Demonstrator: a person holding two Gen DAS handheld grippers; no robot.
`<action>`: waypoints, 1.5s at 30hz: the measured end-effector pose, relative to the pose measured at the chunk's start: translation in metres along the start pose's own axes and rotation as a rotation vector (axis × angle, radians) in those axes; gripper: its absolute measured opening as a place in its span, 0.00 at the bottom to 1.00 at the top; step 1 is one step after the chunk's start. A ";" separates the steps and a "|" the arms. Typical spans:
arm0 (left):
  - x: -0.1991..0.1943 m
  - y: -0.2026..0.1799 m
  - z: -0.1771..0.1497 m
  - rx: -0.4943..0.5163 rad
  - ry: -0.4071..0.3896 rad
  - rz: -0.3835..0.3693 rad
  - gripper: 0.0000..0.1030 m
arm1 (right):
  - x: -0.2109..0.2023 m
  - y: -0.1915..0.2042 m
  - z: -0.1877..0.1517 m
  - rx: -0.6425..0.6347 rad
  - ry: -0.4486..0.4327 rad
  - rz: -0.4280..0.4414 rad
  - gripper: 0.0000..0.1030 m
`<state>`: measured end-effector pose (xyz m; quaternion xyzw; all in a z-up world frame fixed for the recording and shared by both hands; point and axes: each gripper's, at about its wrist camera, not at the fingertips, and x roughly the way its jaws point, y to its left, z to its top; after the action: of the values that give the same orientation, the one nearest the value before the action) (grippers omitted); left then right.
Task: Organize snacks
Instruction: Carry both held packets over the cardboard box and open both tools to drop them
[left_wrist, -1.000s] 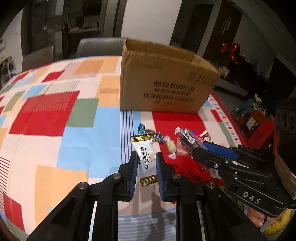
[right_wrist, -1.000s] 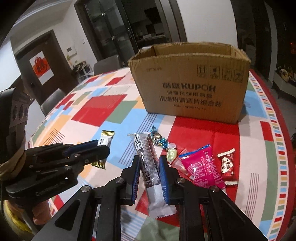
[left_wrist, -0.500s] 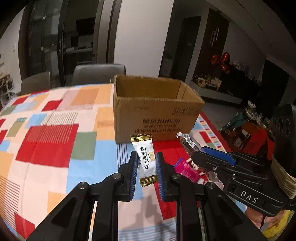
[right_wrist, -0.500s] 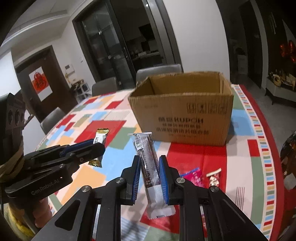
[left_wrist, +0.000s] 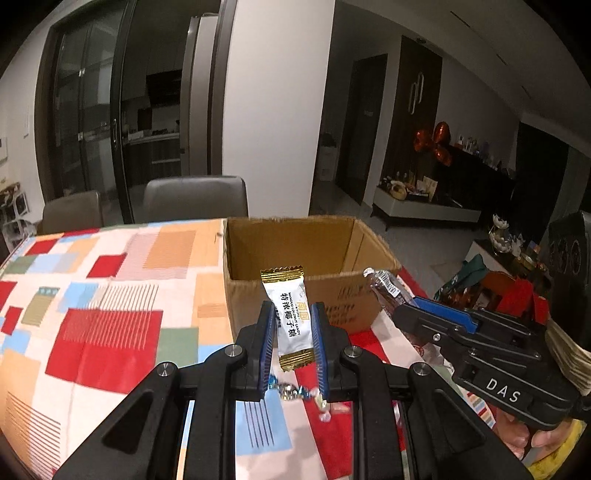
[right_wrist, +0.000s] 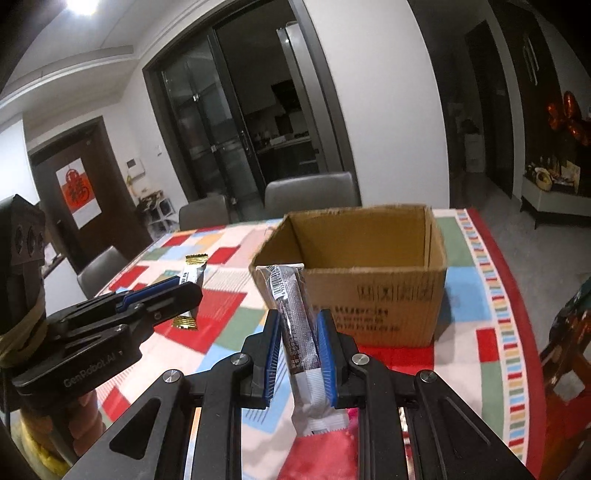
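My left gripper (left_wrist: 293, 325) is shut on a white coconut candy (left_wrist: 290, 314) with gold crimped ends, held upright above the table. My right gripper (right_wrist: 298, 332) is shut on a long dark snack bar (right_wrist: 295, 325) with a white lower end. Both hang in front of the open cardboard box (right_wrist: 369, 266), whose inside looks bare from here. In the left wrist view the box (left_wrist: 295, 247) stands just beyond the candy, and the right gripper (left_wrist: 400, 314) with its bar (left_wrist: 388, 291) shows at the right. The left gripper (right_wrist: 186, 291) and its candy (right_wrist: 192, 273) show at the left of the right wrist view.
Small wrapped sweets (left_wrist: 291, 391) lie on the patchwork tablecloth (left_wrist: 103, 332) below my left fingers. A pink packet (right_wrist: 351, 417) shows under the right gripper. Grey chairs (left_wrist: 194, 199) stand behind the table, and a hand (left_wrist: 517, 435) holds the right gripper.
Both grippers have risen with their snacks and tilted up. The box's open top now shows, and the sweets on the cloth have dropped low in view.
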<state>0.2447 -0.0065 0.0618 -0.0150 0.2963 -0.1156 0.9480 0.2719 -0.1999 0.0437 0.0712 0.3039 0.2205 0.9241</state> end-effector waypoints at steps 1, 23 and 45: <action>0.001 0.000 0.002 0.002 -0.003 0.000 0.20 | 0.000 -0.001 0.004 -0.001 -0.007 -0.003 0.21; 0.074 0.012 0.063 0.033 0.009 -0.010 0.20 | 0.046 -0.029 0.073 -0.042 -0.040 -0.051 0.21; 0.118 0.009 0.067 0.054 0.025 0.015 0.45 | 0.076 -0.062 0.074 -0.025 -0.008 -0.110 0.32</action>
<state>0.3790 -0.0271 0.0503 0.0144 0.3051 -0.1165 0.9451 0.3924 -0.2205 0.0465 0.0439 0.3008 0.1729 0.9368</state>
